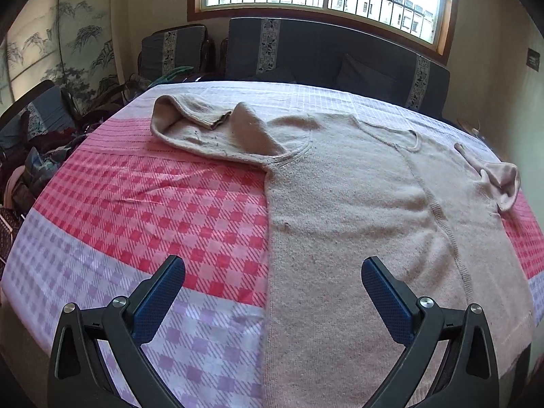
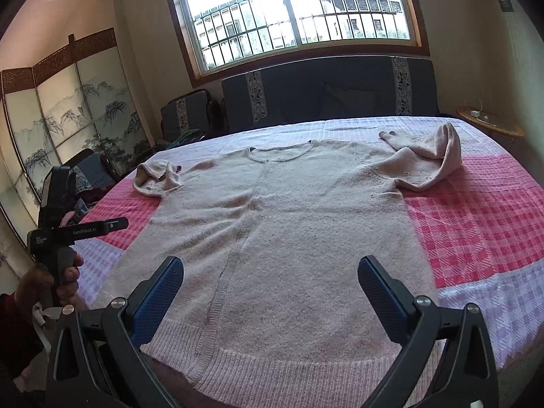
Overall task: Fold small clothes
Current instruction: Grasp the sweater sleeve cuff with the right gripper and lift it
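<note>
Pink wool makes up the one sweater [image 1: 357,204], which lies flat on the checked cloth [image 1: 153,210] of the table in the left wrist view, with two sleeves bunched up near its shoulders, and the left tool [image 1: 273,272] hangs above its near left edge with both blue fingers [image 1: 159,299] spread wide and nothing between them. From the right wrist view, the same one sweater [image 2: 289,221] lies face up with its hem nearest, the right tool [image 2: 270,272] is spread wide over the hem and grips nothing, and one hand [image 2: 47,282] holds the other tool's handle at the left.

Daylight came through a barred window [image 2: 292,17] at twelve o'clock. A dark sofa [image 2: 326,91] sat beneath; a painted screen [image 2: 68,112] stood at nine.
</note>
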Demonstrator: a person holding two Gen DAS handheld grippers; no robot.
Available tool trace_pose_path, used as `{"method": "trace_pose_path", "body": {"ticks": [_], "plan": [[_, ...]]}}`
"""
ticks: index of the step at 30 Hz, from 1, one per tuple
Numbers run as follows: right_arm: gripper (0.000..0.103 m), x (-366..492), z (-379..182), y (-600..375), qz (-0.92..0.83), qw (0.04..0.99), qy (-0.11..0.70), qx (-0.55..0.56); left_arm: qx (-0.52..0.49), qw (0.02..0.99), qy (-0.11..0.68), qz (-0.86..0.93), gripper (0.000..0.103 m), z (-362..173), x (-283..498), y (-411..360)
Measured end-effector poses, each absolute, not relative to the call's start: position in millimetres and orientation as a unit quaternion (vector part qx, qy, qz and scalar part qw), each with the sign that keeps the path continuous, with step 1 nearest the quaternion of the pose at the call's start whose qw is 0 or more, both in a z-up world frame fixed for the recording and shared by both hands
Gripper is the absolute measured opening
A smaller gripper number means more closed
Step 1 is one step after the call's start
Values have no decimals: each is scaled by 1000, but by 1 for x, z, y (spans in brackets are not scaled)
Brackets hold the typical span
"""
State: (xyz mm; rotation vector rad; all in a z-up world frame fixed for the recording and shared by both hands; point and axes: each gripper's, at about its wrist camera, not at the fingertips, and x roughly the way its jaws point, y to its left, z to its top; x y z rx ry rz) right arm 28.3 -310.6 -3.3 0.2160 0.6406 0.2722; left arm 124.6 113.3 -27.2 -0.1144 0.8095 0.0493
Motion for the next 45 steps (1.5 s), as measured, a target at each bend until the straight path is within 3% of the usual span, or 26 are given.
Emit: {"method": "trace_pose_path", "body": {"ticks": [4, 7, 9, 10, 17, 22, 25, 27, 31, 32, 33, 34, 35, 40, 45], "plan": [[96, 88, 12, -399, 77, 930, 313, 174, -79, 918, 388, 30, 102, -49, 133, 129], [72, 144, 16, -462, 10, 920, 340, 196, -105, 917, 383, 34, 102, -64, 136, 139], [50, 183, 19, -486, -28, 910, 372, 183, -125, 912, 390, 25, 102, -71, 140, 144], [48, 202, 22, -493, -30, 908, 379, 178, -134, 911, 389, 19, 102, -73, 141, 146], [55, 333, 0, -523, 16, 848, 442, 291, -152, 901, 405, 14, 102, -81, 147, 148], [57, 405, -35, -524, -76, 844, 505, 167, -151, 900, 408, 12, 102, -82, 147, 149], [62, 433, -52, -534, -71, 830, 531, 154, -130, 899, 418, 8, 102, -83, 150, 141], [74, 446, -61, -536, -77, 828, 539, 130, -120, 899, 422, 4, 102, -83, 153, 138], [73, 457, -86, -532, -37, 811, 567, 137, -114, 898, 426, 2, 102, -84, 155, 136], [69, 456, -90, -527, -33, 813, 568, 123, -114, 898, 426, 1, 102, -84, 155, 136], [44, 455, -89, -520, -38, 823, 560, 91, -114, 897, 426, 1, 102, -84, 155, 136], [33, 455, -87, -519, -42, 829, 552, 83, -115, 897, 426, 0, 102, -84, 156, 136], [10, 455, -87, -524, -32, 826, 550, 117, -115, 897, 426, 0, 102, -84, 156, 136], [8, 437, -61, -532, -30, 845, 500, 186, -119, 898, 424, -1, 102, -84, 157, 136], [8, 396, 1, -493, 9, 885, 419, 205, -128, 898, 420, -2, 102, -84, 156, 139]]}}
